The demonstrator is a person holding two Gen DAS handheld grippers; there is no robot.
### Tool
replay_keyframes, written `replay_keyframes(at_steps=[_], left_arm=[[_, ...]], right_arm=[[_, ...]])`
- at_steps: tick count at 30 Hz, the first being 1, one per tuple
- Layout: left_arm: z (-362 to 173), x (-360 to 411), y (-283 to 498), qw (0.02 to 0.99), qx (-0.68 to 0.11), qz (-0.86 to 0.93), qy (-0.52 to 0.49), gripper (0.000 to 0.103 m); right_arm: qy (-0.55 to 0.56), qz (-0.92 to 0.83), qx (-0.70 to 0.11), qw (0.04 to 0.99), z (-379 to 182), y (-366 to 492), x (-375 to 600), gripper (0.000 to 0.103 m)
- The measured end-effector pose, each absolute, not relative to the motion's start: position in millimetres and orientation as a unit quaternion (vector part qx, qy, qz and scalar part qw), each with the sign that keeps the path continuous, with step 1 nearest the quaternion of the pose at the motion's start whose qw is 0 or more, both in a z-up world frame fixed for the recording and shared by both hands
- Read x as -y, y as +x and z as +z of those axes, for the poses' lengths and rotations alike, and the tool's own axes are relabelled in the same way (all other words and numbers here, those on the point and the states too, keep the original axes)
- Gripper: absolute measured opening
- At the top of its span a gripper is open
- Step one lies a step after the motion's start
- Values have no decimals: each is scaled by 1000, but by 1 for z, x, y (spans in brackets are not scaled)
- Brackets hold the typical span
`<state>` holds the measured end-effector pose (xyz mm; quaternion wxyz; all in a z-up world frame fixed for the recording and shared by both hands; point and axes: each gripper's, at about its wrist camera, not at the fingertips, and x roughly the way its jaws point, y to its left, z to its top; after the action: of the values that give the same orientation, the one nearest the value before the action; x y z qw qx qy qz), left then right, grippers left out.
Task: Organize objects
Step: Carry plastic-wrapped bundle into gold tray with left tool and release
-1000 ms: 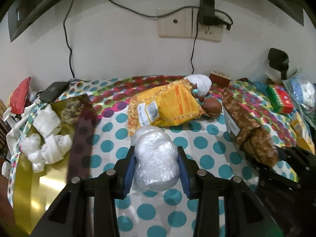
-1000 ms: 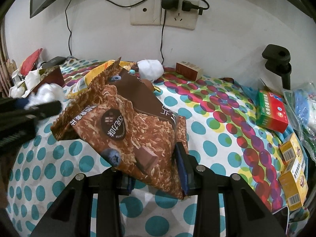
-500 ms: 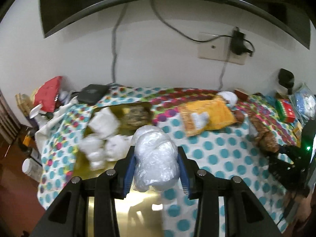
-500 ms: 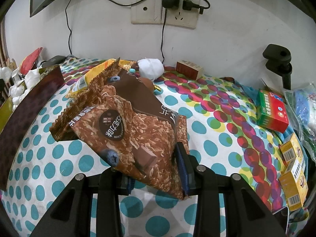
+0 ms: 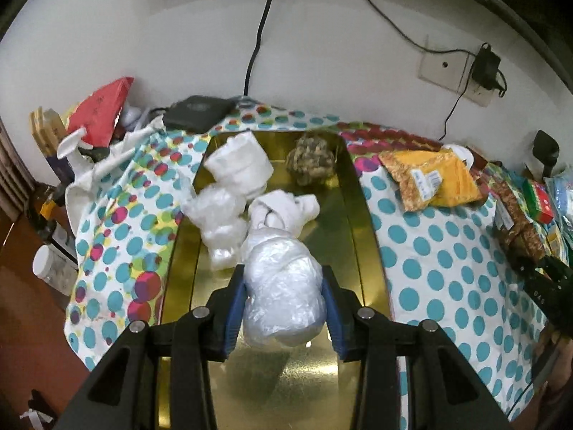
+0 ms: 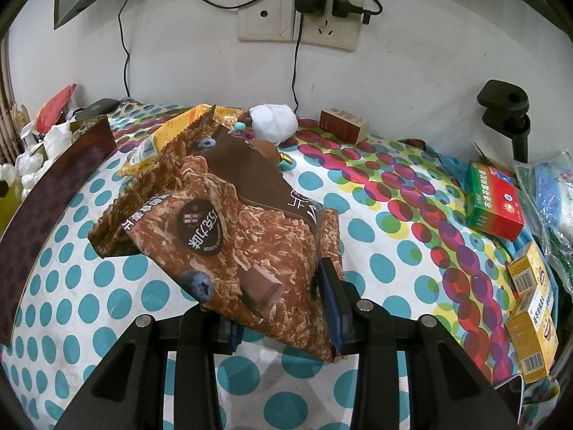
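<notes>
- My left gripper (image 5: 283, 304) has its jaws clamped on a white plastic-wrapped bundle (image 5: 283, 286), the blue pads pressing both its sides.
- That bundle hangs over the near half of a gold tray (image 5: 358, 222), between the tray's long left and right walls.
- In the tray's far half lie three white wrapped bundles (image 5: 240, 168), crowded left of centre, and a brown knobbly ball (image 5: 312, 156) in the far right corner.
- The tray floor under and nearer than my bundle is bare gold; that is the open room I see.
- My right gripper (image 6: 283, 308) has its jaws clamped on the near end of a brown snack bag (image 6: 236, 229); the right pad sits against the bag's edge, the left pad is mostly hidden under it.
- The bag's far end points away from me, and I think it is lifted off the dotted cloth (image 6: 394, 261), though the view is too warped to be sure.
- A yellow bag (image 6: 172, 132) lies just beyond the brown one, partly behind it.
- Right of the brown bag the cloth is open as far as a green-and-red box (image 6: 496, 204) and yellow boxes (image 6: 530, 326) at the right edge.
- From the right gripper's view, the tray's dark outer wall (image 6: 46, 208) runs along the left.
</notes>
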<state>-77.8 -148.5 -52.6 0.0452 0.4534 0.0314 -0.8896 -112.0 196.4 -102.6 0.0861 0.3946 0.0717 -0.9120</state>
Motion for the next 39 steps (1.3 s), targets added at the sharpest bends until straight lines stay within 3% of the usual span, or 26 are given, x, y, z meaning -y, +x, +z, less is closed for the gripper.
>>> replay_keyframes(at_steps=[16, 21, 28, 39], left_arm=[[-88, 174, -114, 53, -35, -854, 517, 41], [-93, 172, -116, 57, -22, -848, 527, 45], [-87, 162, -107, 55, 6, -853, 519, 53], [-60, 156, -64, 97, -43, -878, 467, 54]], right_arm=[[400, -910, -69, 86, -105, -114, -197, 37], [402, -909, -65, 84, -105, -113, -197, 38], [400, -910, -66, 82, -105, -113, -198, 38], [381, -918, -69, 86, -99, -107, -196, 33]])
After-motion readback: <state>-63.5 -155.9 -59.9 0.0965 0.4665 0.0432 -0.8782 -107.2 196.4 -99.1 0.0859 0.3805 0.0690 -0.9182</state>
